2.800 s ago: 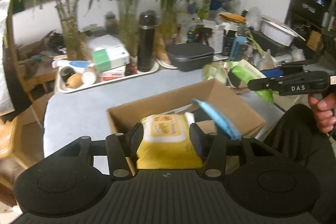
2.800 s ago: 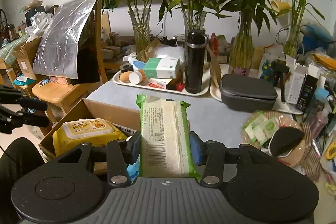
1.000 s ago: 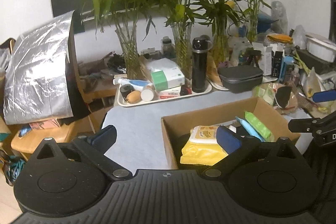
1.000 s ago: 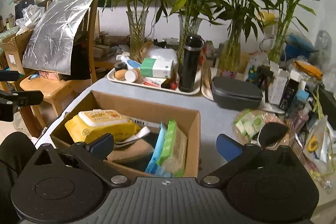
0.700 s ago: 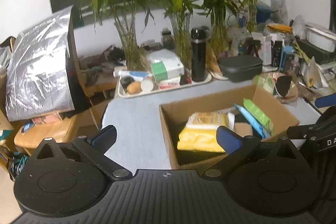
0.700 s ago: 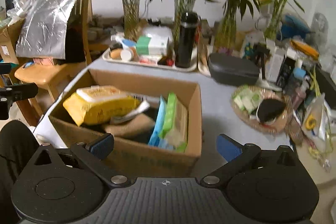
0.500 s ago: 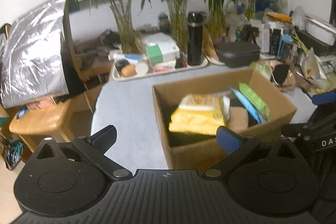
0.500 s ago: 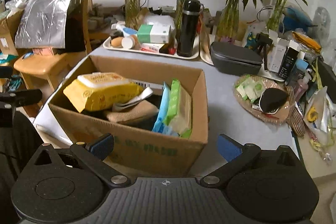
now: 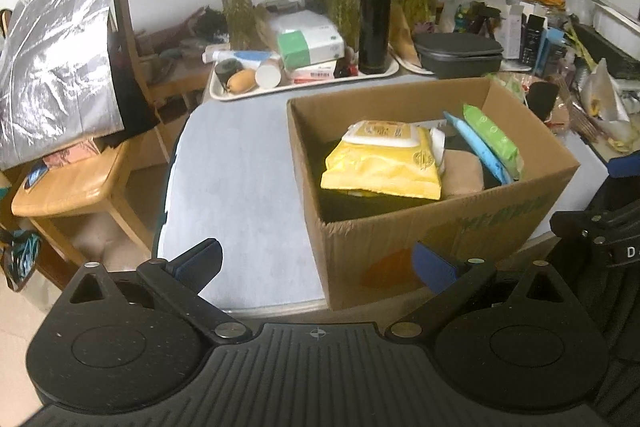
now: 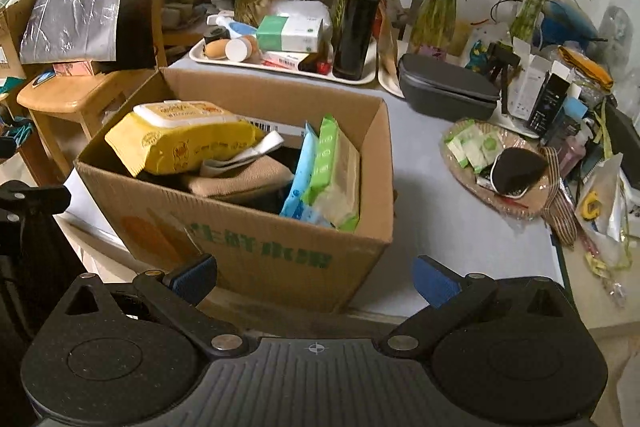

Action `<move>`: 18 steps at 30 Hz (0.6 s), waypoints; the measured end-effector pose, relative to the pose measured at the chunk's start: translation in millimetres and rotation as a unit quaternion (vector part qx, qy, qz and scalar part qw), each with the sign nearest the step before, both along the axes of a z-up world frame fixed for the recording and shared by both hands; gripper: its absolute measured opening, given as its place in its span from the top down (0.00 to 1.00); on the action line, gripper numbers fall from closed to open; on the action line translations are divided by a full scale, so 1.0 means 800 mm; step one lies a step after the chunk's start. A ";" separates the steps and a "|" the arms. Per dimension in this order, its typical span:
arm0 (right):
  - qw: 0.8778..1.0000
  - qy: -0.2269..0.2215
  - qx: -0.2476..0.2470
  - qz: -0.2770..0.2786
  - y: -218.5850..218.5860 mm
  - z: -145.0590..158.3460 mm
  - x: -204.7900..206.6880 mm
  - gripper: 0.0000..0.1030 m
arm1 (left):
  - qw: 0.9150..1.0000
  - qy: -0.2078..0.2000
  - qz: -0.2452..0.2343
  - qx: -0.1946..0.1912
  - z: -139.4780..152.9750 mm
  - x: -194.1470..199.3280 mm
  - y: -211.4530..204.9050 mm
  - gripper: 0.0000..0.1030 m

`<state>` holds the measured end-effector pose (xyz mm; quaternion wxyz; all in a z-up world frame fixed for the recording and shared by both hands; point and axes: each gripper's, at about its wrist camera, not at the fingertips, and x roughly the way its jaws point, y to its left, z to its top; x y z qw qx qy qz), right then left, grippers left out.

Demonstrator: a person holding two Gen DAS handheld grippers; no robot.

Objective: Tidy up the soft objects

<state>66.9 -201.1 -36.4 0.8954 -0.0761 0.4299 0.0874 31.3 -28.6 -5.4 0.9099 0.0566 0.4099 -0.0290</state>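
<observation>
A cardboard box (image 9: 436,227) (image 10: 256,239) stands on the grey table and holds soft packs. On the left inside lies a yellow wipes pack (image 9: 384,163) (image 10: 180,135). A tan folded cloth (image 9: 462,171) (image 10: 240,179) sits beneath it. A blue pack (image 9: 476,147) (image 10: 300,183) and a green tissue pack (image 9: 494,139) (image 10: 336,171) stand upright at the right wall. My left gripper (image 9: 316,265) is open and empty, pulled back from the box's near left corner. My right gripper (image 10: 314,279) is open and empty in front of the box's near wall.
A white tray (image 9: 304,85) (image 10: 280,67) with a black bottle (image 10: 358,27), a tissue box and small jars stands behind the box. A dark case (image 10: 448,91) and a woven dish (image 10: 500,167) of sachets lie at the right. A wooden stool (image 9: 72,187) stands left of the table.
Both grippers let go of their packs, the yellow one and the green one, into the box, opened wide, and have drawn back and up from it.
</observation>
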 end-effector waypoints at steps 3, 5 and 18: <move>1.000 0.003 0.000 0.002 -0.002 -0.002 -0.001 0.00 | 1.000 0.008 0.001 -0.002 -0.002 0.002 0.001 0.00; 1.000 0.003 -0.001 0.002 -0.003 -0.002 -0.001 0.00 | 1.000 0.014 0.001 -0.001 -0.005 0.003 0.002 0.00; 1.000 0.008 0.012 0.017 -0.010 -0.001 0.002 0.00 | 0.999 0.031 0.007 -0.009 -0.011 0.007 0.008 0.00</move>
